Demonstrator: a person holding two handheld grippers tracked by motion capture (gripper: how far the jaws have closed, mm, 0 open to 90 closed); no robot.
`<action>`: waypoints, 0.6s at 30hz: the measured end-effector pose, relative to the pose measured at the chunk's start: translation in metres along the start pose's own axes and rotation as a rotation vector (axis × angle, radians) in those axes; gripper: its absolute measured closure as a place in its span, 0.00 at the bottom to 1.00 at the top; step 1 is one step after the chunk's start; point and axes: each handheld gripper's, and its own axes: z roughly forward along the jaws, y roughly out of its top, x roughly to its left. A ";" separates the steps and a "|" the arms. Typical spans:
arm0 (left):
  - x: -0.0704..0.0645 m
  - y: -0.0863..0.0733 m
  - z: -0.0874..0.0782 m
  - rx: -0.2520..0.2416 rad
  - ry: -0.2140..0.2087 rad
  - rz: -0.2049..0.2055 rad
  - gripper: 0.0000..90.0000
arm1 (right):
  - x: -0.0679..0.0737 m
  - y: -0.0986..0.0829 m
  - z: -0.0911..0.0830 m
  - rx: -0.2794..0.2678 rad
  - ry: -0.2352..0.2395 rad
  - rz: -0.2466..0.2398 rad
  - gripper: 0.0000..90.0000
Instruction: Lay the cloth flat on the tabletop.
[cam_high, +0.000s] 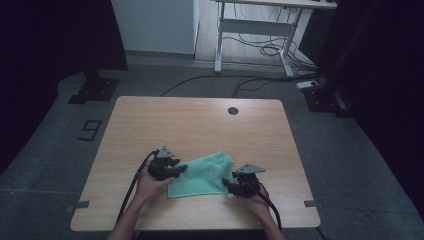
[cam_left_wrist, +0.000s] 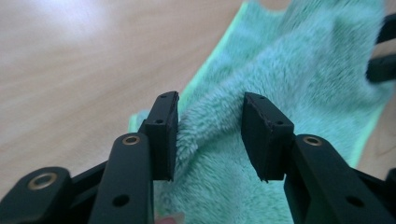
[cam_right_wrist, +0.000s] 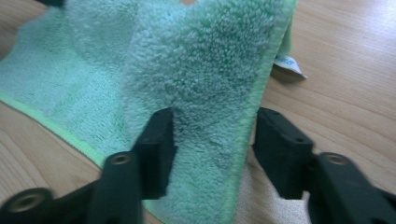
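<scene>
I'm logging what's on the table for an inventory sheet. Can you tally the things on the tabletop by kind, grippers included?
Green towel: 1
Handheld grippers: 2, the left gripper and the right gripper, each with open jaws around a raised fold at an end of the towel
Total: 3 on the wooden table

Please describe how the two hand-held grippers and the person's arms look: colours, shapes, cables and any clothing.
Both the left gripper and the right gripper are black, each topped by a grey three-cornered plate. Their jaws carry flat black rectangular pads and brass-coloured pivot rings. A black cable trails from each. The forearms show no sleeves.
</scene>
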 end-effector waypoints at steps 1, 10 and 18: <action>-0.001 -0.002 0.003 0.008 0.001 -0.005 0.64 | -0.001 0.000 0.000 0.001 -0.001 -0.003 0.60; -0.009 -0.011 0.010 0.043 0.011 -0.011 0.68 | -0.019 0.005 0.000 0.038 -0.041 -0.015 0.89; -0.021 -0.023 0.004 0.043 0.006 -0.004 0.67 | -0.048 0.003 -0.013 0.010 -0.055 0.072 0.96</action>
